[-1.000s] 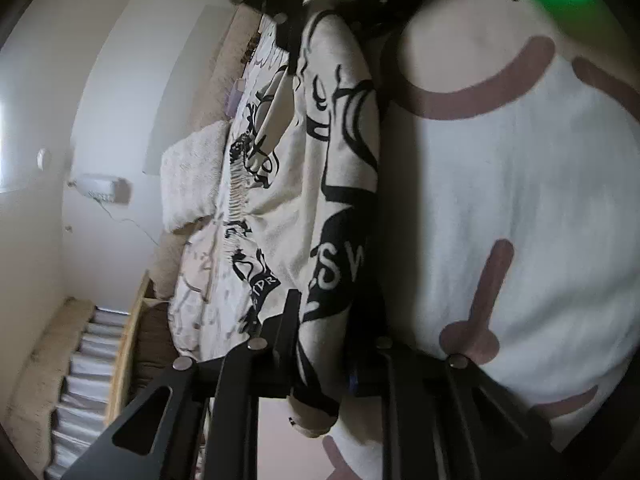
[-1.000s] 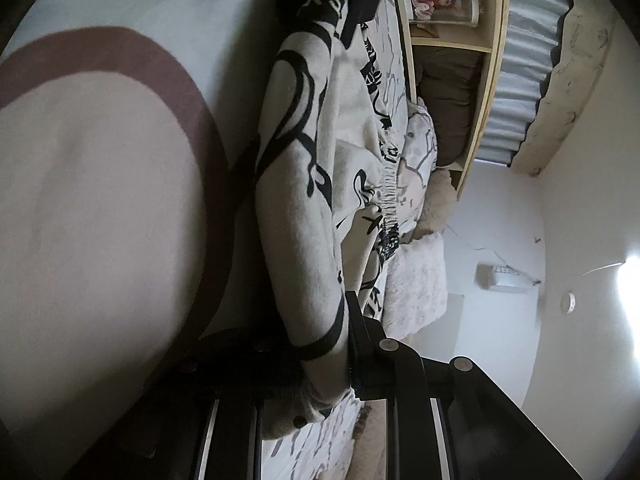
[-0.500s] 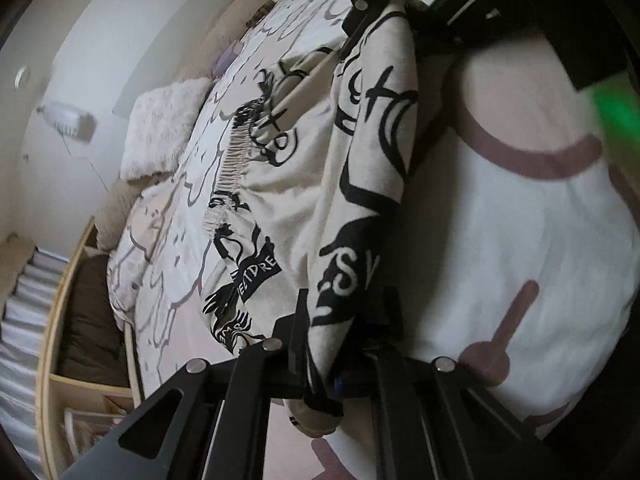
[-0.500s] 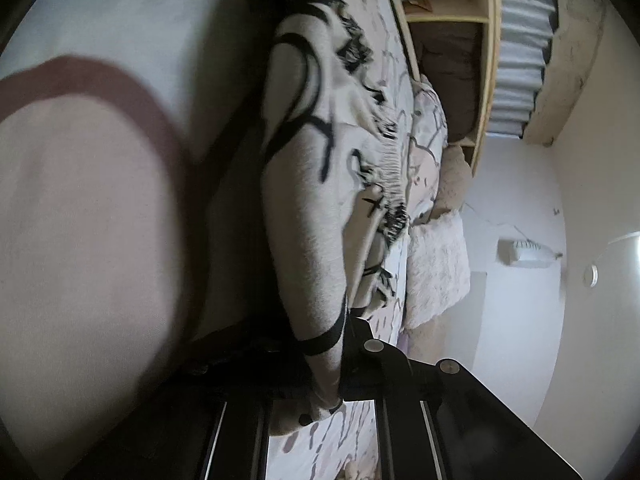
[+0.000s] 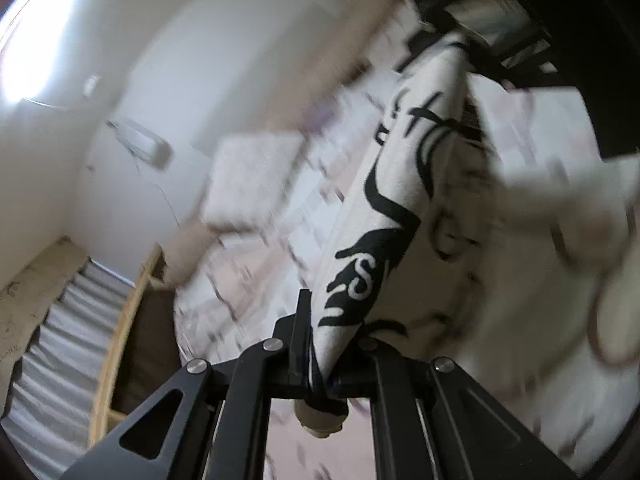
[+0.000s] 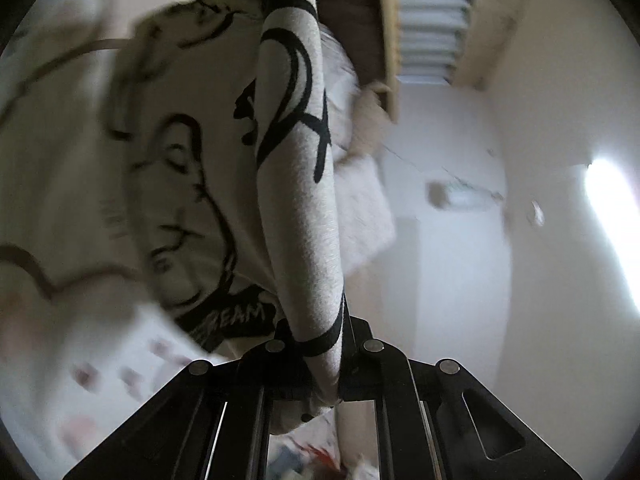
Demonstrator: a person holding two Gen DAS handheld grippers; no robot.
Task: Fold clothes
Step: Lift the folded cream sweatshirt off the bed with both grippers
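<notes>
Left gripper (image 5: 320,360): fingers pressed together, pinching one end of the garment (image 5: 384,216). Right gripper (image 6: 320,364): fingers likewise pressed together on the other end of the same garment (image 6: 296,184).

Location: the garment, cream cloth with black print, hangs between the two grippers, clear of the bed (image 5: 280,248), which lies beyond and below the fingers. The held edge runs straight ahead from each pair of fingers to the opposite gripper (image 5: 472,36); that stretched edge is the long axis. The remaining cloth droops to one side of the fingers in loose folds.

Handling, as judged: light, soft knit, no stiffness, not fragile; it sags wherever unsupported and will swing. Grip appears secure, with a bunched corner protruding behind each pair of fingers. The best hold is at the corners of one edge, as now, keeping it taut.

Pictures blurred; garment type cannot be confirmed.
</notes>
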